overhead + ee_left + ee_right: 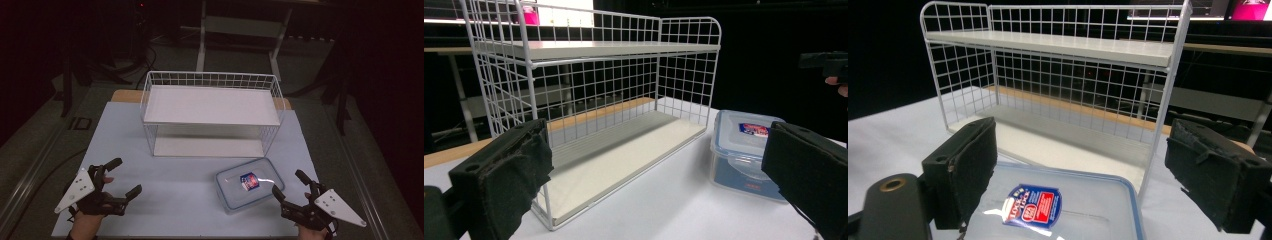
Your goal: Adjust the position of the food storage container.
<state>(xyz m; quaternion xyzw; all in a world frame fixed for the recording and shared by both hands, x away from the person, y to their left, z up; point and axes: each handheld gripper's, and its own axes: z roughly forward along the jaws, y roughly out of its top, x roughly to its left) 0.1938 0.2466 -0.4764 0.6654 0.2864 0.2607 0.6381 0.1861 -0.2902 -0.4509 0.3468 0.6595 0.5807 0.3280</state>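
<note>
Food box (249, 184), one, clear with a blue-edged lid, lies on the desk (165, 195) before one white wire rack (210, 112) of two shelves; its label is too small to read. Right gripper (292, 191) hovers just beside it, jaws wide and empty. Left gripper (120, 177), well apart, also gapes empty.

The container (250, 185) looks like clear, glossy plastic, its lid catching glare around a shiny printed label (1031, 205). The rack (210, 80) is thin white-coated wire with smooth, matt shelf boards. The worktop (165, 195) has a pale, matt covering. The jaws carry black, rough, foam-like pads.
</note>
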